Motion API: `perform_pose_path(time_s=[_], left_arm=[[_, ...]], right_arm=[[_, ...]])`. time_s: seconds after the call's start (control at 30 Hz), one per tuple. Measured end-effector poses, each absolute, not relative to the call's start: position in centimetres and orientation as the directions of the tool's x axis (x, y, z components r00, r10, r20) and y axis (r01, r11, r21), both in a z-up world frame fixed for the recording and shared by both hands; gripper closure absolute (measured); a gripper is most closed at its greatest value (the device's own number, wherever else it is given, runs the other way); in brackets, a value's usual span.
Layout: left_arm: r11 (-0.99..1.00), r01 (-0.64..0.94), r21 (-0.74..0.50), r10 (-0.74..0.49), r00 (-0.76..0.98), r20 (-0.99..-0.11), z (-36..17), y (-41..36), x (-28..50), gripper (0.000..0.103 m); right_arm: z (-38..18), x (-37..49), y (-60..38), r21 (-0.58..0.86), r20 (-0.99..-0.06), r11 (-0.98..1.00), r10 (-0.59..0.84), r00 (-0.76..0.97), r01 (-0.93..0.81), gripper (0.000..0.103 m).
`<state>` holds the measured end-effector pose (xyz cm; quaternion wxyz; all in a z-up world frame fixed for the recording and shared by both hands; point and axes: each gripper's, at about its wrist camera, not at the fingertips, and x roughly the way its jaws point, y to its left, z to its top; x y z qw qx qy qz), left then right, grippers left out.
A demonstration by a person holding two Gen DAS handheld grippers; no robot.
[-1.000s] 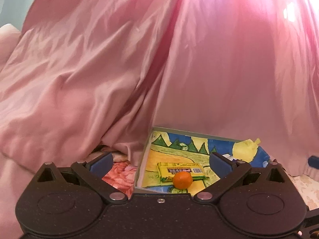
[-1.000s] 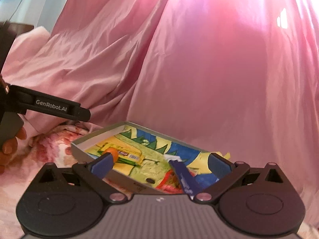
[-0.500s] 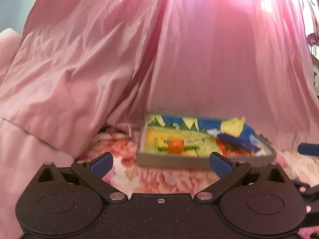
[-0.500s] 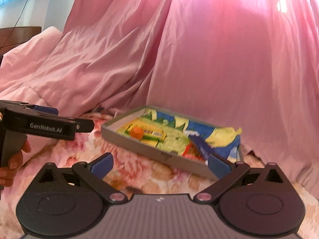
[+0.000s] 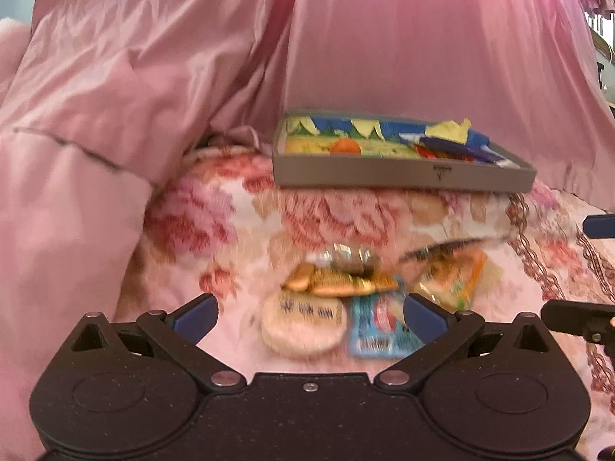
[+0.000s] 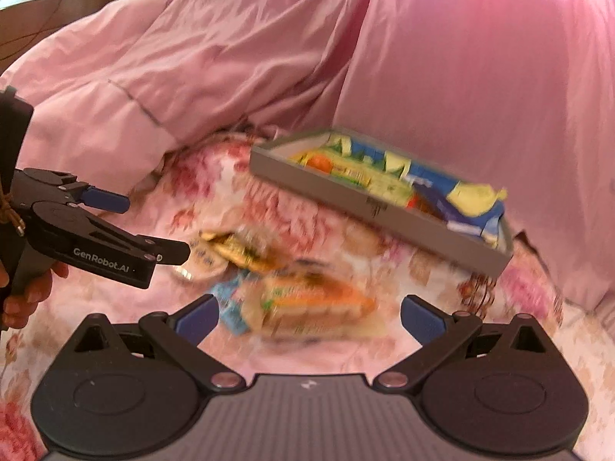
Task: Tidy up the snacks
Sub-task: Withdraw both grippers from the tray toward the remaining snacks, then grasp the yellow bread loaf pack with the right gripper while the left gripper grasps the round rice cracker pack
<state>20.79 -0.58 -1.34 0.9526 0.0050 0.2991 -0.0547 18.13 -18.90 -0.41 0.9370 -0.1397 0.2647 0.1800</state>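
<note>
The left hand-held gripper (image 5: 309, 317) has its jaws spread wide with nothing between them, and the right hand-held gripper (image 6: 309, 317) is likewise wide apart and empty. Both hover over a loose pile of snacks (image 5: 369, 284) lying on a floral bedspread (image 5: 238, 207), well apart from a grey tray (image 5: 403, 176) that sits farther back against draped pink fabric (image 5: 423, 38).

The left wrist view looks at the tray's long side square on and shows a small orange fruit (image 5: 345, 146) inside it, with a dark blue wrapper (image 5: 453, 148) and a crumpled yellow wrapper (image 5: 447, 130) toward its right end. In the pile it picks out a round pale packet (image 5: 301, 328) with dark lettering, a light blue packet (image 5: 378, 330) just beside it, golden wrappers (image 5: 338, 284) behind, and an orange-and-green packet (image 5: 449, 276) to the right. Only the tips of the right tool show at this view's right edge.

The right wrist view sees the tray (image 6: 369, 203) at an angle, corner first, and the pile is badly blurred; the orange-and-green packet (image 6: 315, 299) lies nearest its open fingers. This view alone shows the left tool from the side, black with printed lettering, held by a person's hand (image 6: 27, 296) at the left edge, above the near-left end of the pile.
</note>
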Motion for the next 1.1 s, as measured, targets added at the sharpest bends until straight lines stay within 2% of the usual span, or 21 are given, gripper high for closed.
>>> perform_pose_path(time_s=[0.4, 0.8, 1.0, 1.1], left_arm=[[0.988, 0.136, -0.077, -0.153, 0.751, -0.643, -4.7, -0.3, 19.2, 0.001], [0.955, 0.291, -0.056, -0.273, 0.788, -0.552, -5.3, 0.6, 19.3, 0.001], [0.965, 0.247, -0.084, -0.249, 0.777, -0.578, -6.4, 1.4, 20.7, 0.001], [0.972, 0.212, -0.102, -0.231, 0.784, -0.577, -6.8, 2.2, 21.2, 0.001]], right_arm=[[-3.7, 18.3, -19.4, -0.096, -0.703, 0.941, 0.165, 0.691, -0.323, 0.0], [-3.8, 19.1, -17.6, -0.168, -0.749, 0.941, 0.072, 0.658, -0.294, 0.0], [-1.7, 19.3, -17.2, -0.244, -0.755, 0.897, 0.064, 0.653, -0.37, 0.0], [-2.0, 20.4, -16.8, -0.227, -0.742, 0.91, 0.069, 0.667, -0.347, 0.0]])
